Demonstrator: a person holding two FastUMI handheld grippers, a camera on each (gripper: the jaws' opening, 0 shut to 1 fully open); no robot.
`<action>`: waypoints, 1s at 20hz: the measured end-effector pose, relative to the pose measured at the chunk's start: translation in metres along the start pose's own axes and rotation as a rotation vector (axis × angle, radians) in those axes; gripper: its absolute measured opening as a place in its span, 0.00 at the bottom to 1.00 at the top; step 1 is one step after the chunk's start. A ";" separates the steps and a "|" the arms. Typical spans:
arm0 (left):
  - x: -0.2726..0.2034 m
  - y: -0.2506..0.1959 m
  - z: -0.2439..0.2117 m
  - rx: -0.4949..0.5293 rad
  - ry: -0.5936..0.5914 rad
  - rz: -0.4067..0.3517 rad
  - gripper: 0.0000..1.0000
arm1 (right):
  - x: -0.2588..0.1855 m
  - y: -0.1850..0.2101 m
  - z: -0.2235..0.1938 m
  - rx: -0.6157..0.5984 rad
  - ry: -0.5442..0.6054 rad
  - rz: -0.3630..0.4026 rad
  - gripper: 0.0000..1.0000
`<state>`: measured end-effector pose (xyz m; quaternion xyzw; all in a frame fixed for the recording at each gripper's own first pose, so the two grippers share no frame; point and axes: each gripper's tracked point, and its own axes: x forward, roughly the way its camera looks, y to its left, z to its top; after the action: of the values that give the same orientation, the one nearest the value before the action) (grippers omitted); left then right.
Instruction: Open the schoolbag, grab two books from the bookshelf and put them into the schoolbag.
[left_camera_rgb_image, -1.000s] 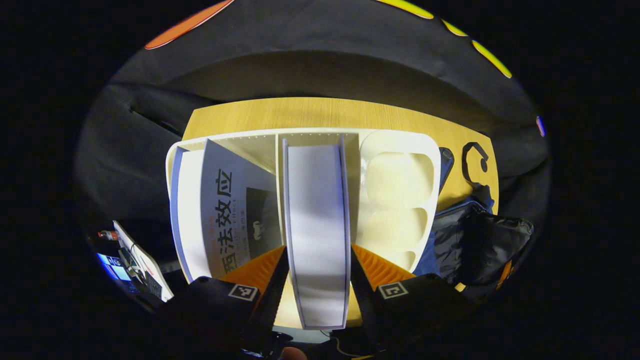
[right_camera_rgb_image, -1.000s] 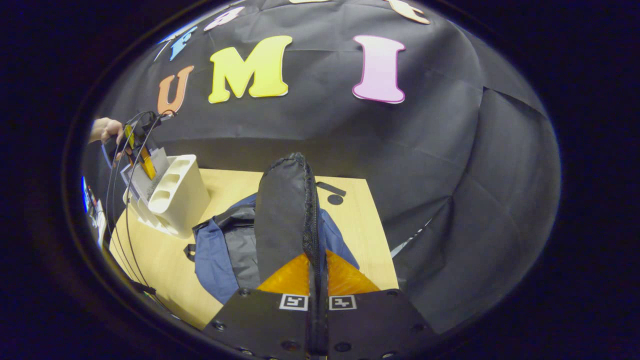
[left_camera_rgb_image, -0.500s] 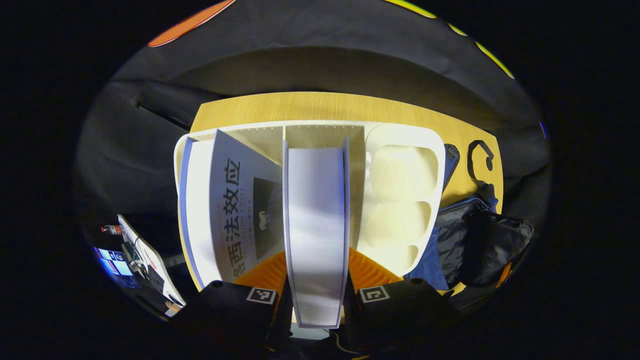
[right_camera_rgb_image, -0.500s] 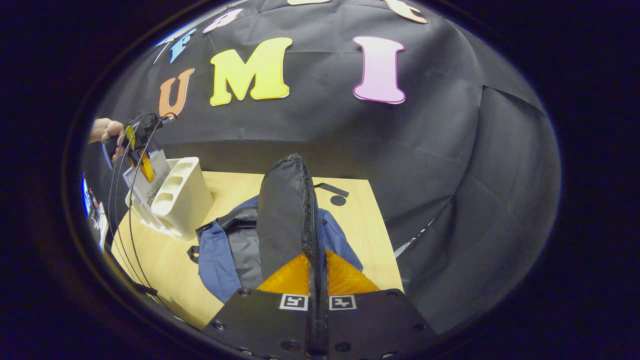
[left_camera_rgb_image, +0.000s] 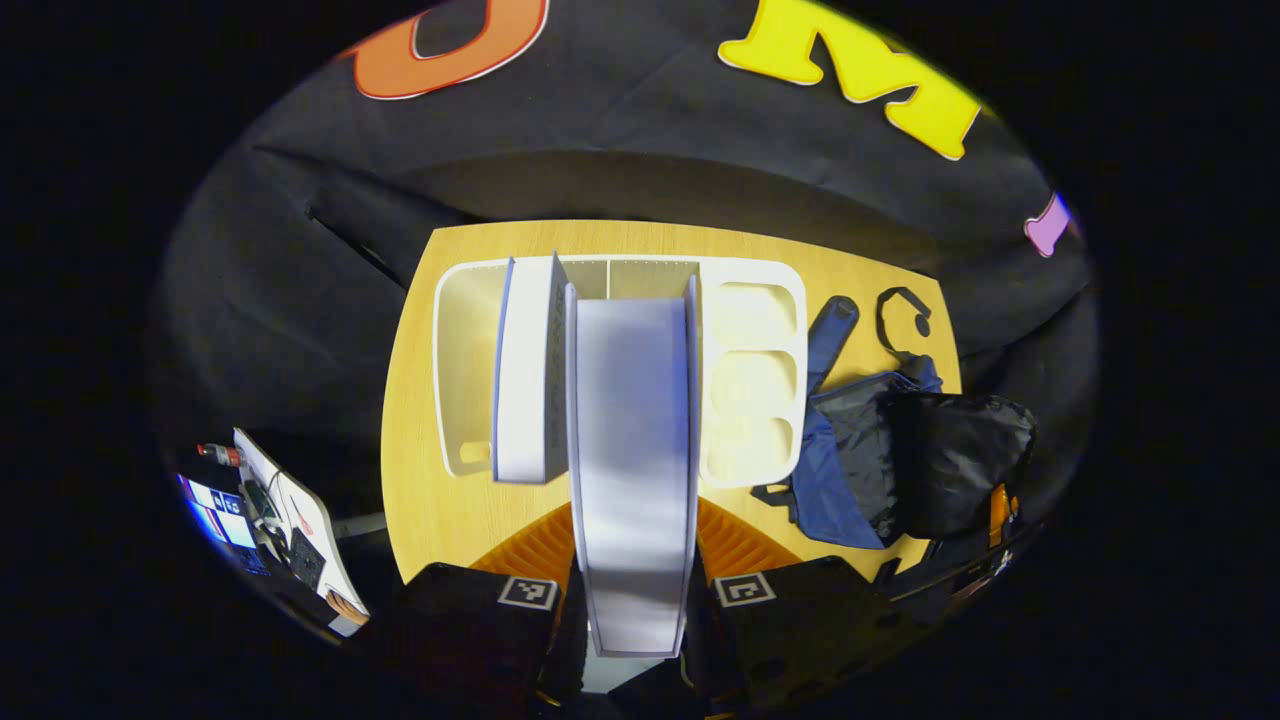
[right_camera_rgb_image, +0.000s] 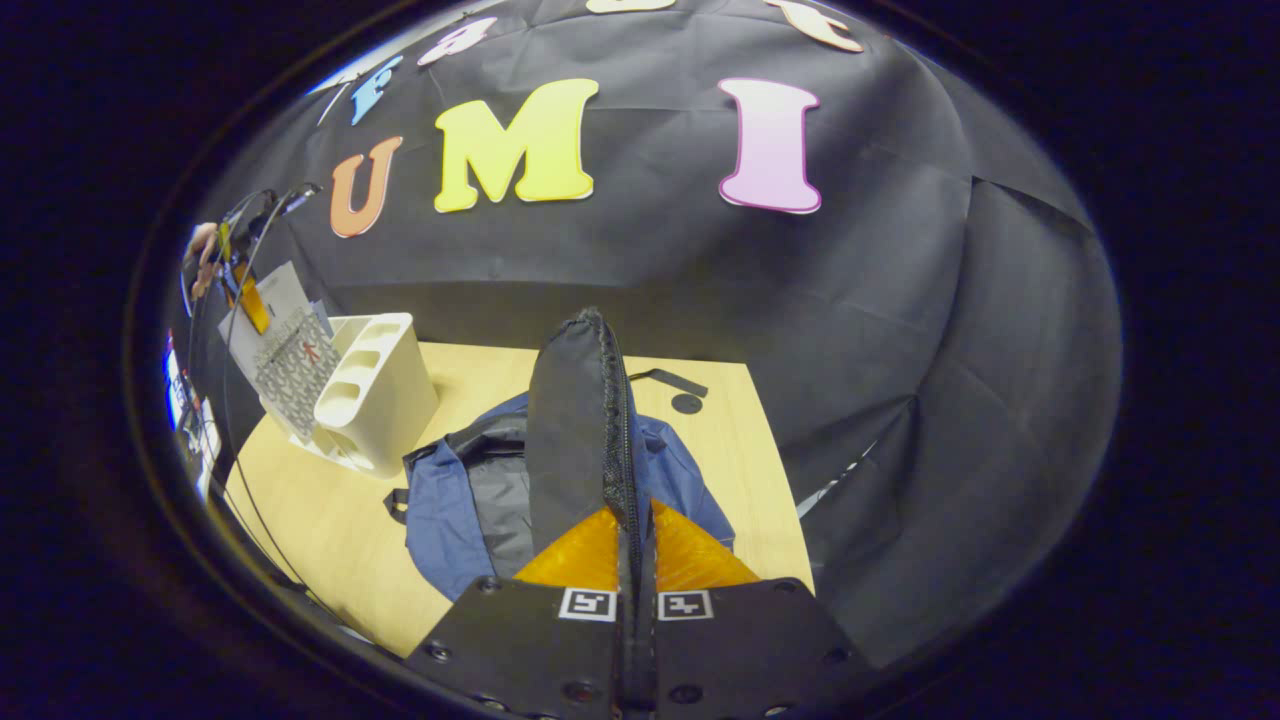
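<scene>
In the left gripper view, the left gripper (left_camera_rgb_image: 632, 570) is seen from above with a white-paged book (left_camera_rgb_image: 632, 450) clamped edge-on between its two fingers, the book raised above the white bookshelf (left_camera_rgb_image: 752, 300). A second book (left_camera_rgb_image: 525, 380) is left standing in the bookshelf, just beside the lifted one. The bookshelf stands on a wooden table (left_camera_rgb_image: 420, 510), and the blue and black schoolbag (left_camera_rgb_image: 900, 460) lies on that table close beside the bookshelf's cup-holder end. In the right gripper view, the right gripper (right_camera_rgb_image: 632, 560) is closed narrowly on the black flap (right_camera_rgb_image: 575, 430) of the schoolbag, both fingers pressed against the zip edge, so that the flap is held upright and the bag's mouth is kept open. Beyond the schoolbag, the bookshelf is seen at the table's far corner, and above it the other gripper, held by a hand (right_camera_rgb_image: 200, 255), is shown with the patterned-cover book raised clear of the shelf. The step in hand is judged to be the lifting out of the first book. For the next move, the book would need to be carried from the bookshelf across to the schoolbag and lowered into the opening beneath the raised flap, which should be kept lifted meanwhile.
</scene>
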<state>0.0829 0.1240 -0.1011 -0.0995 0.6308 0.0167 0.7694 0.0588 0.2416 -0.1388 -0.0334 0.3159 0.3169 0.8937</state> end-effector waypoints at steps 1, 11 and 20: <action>-0.014 0.000 -0.010 -0.014 -0.010 -0.028 0.43 | -0.001 0.001 0.000 -0.003 -0.001 0.002 0.01; -0.074 -0.015 -0.096 -0.300 -0.096 -0.378 0.42 | -0.015 0.009 -0.006 -0.023 0.030 -0.007 0.00; -0.011 -0.119 -0.141 -0.375 -0.145 -0.699 0.42 | -0.022 0.026 -0.013 -0.043 0.052 -0.036 0.00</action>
<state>-0.0379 -0.0162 -0.1003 -0.4452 0.4890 -0.1240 0.7398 0.0233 0.2465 -0.1326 -0.0666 0.3314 0.3066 0.8898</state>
